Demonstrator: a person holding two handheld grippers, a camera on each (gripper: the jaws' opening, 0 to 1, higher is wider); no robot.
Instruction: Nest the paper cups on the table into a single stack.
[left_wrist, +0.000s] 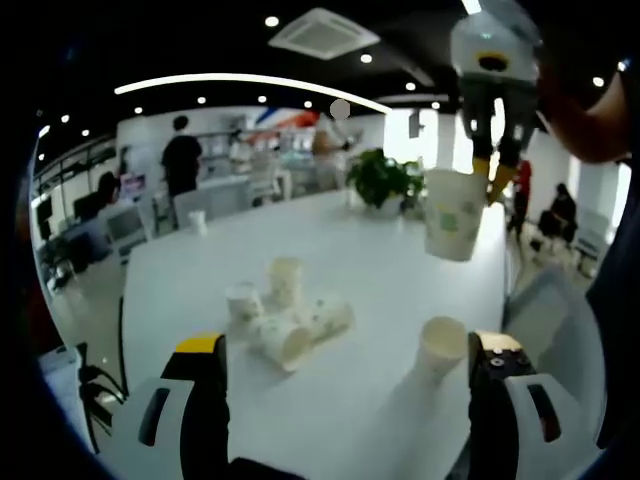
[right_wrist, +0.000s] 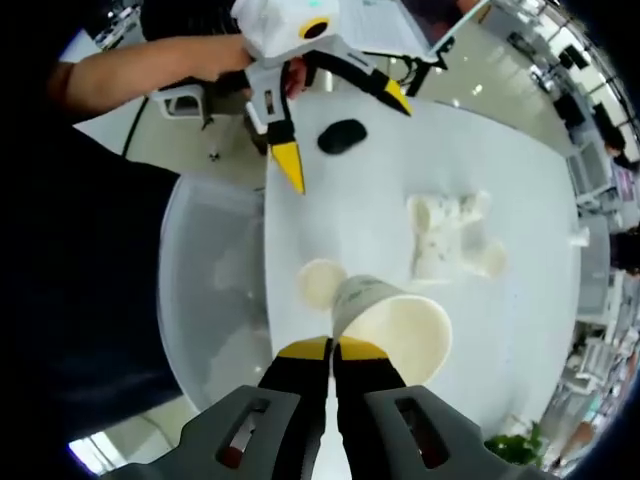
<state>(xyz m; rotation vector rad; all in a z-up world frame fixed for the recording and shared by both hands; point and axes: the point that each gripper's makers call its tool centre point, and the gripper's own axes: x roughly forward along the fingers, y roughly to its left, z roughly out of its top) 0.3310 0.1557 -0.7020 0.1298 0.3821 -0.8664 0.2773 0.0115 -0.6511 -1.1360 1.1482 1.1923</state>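
Right gripper (right_wrist: 333, 350) fingers pinching a raised paper cup (right_wrist: 392, 328), left gripper (left_wrist: 345, 360) fingers spread, cup cluster (left_wrist: 283, 312) on table (left_wrist: 380, 250), black mouse (right_wrist: 342, 136) beyond.

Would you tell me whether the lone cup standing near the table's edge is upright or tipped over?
Upright. The lone cup stands on its base with its open mouth facing up; the right gripper view looks down into its round rim on the table.

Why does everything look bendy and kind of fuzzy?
Left gripper view: the fisheye lens bows the ceiling light strip, and the cups on the white table look soft, with bright windows glaring behind. Right gripper view: the held cup is sharper, while the table edges curve.
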